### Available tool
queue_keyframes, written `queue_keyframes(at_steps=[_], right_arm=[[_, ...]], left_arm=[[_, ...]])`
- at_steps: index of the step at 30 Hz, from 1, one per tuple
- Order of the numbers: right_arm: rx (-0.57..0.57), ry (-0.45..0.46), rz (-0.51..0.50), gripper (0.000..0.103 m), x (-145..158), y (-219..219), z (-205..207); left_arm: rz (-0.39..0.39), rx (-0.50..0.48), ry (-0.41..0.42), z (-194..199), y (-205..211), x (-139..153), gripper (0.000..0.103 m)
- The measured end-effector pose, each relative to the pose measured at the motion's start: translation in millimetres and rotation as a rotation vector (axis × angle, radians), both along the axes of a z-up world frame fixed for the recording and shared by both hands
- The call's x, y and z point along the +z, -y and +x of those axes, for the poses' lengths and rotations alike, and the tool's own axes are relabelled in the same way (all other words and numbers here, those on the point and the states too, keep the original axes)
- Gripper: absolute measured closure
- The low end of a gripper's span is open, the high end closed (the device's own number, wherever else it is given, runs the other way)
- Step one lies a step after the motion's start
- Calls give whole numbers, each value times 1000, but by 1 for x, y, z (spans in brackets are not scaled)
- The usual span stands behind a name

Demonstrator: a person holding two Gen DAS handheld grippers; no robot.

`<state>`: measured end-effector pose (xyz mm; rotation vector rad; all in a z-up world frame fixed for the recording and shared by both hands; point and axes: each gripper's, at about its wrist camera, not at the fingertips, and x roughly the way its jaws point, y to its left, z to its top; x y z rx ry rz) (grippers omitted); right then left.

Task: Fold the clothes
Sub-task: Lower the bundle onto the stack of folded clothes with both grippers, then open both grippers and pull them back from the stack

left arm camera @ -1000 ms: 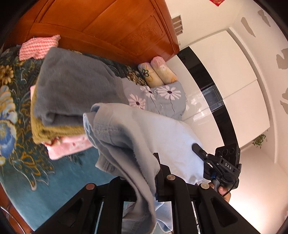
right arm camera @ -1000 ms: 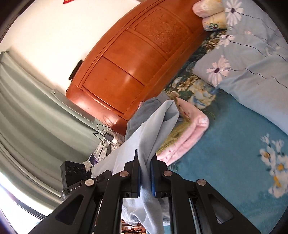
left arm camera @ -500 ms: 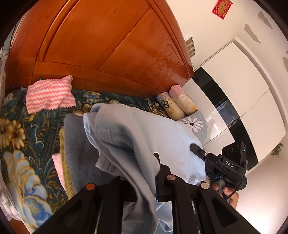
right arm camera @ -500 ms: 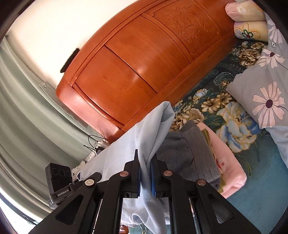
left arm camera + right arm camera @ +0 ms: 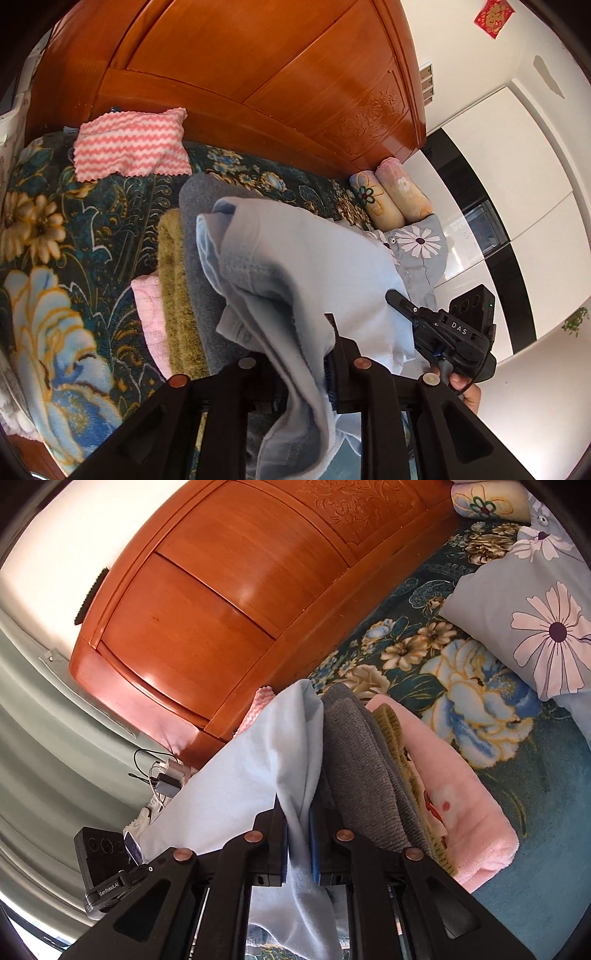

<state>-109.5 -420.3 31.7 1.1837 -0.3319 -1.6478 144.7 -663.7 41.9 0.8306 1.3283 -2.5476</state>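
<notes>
A light blue garment hangs between both grippers. My left gripper is shut on one edge of it, and my right gripper is shut on another edge. The garment is held just above a stack of folded clothes on the bed: a grey piece on top, an olive piece under it, a pink piece at the bottom. The same stack shows in the right wrist view, with grey, olive and pink layers. The right gripper body shows in the left wrist view.
A floral teal bedspread covers the bed. A pink zigzag cloth lies near the wooden headboard. A flower-print pillow and rolled bolsters lie at the far side. A charger and cables sit beside the bed.
Both grippers have carried the blue garment toward the headboard and lower, closer over the folded stack. The stack now sits directly under the garment.
</notes>
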Motion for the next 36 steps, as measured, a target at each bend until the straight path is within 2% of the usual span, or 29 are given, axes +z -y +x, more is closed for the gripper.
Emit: queue_keyframes(at_steps=[3,4,8,10,12,14,17,20,23,26,28,29,33,36], right_arm=[[-39,-1,-1,89,5,-11,-5],[-55,2,4,88,5,-15,-7],[-139,-28,90,87,10,-32,-16],[-192,-46,127,87,14,-43,-20],[-243,-46,123,87,20,-57,-25],[-255,-55,107,87,28,-65,-24],[-207,-90,83,87,41,-60,-11],[-118,-147,82,87,48,-40,18],[-11,-214,88,87,43,-19,54],[55,-355,125,87,36,-7,83],[79,-448,154,86,30,-2,99],[69,-455,170,86,25,-1,98],[15,-400,212,86,1,1,86],[-3,-387,193,86,0,-2,85]], left_arm=[[-8,15,41,7,3,5,66],[-17,18,60,9,4,7,65],[-59,54,132,19,8,18,55],[-87,81,158,26,11,26,53],[-123,120,174,33,14,37,53],[-139,148,148,38,13,50,52],[-188,100,120,25,-7,64,52],[-312,37,142,4,-39,66,51],[-465,-29,169,-11,-71,59,51],[-541,-64,229,-19,-85,39,51],[-547,-71,259,-24,-84,25,51],[-548,-74,274,-26,-83,19,51],[-460,-29,236,-24,-72,13,51],[-449,8,221,-18,-76,18,51]])
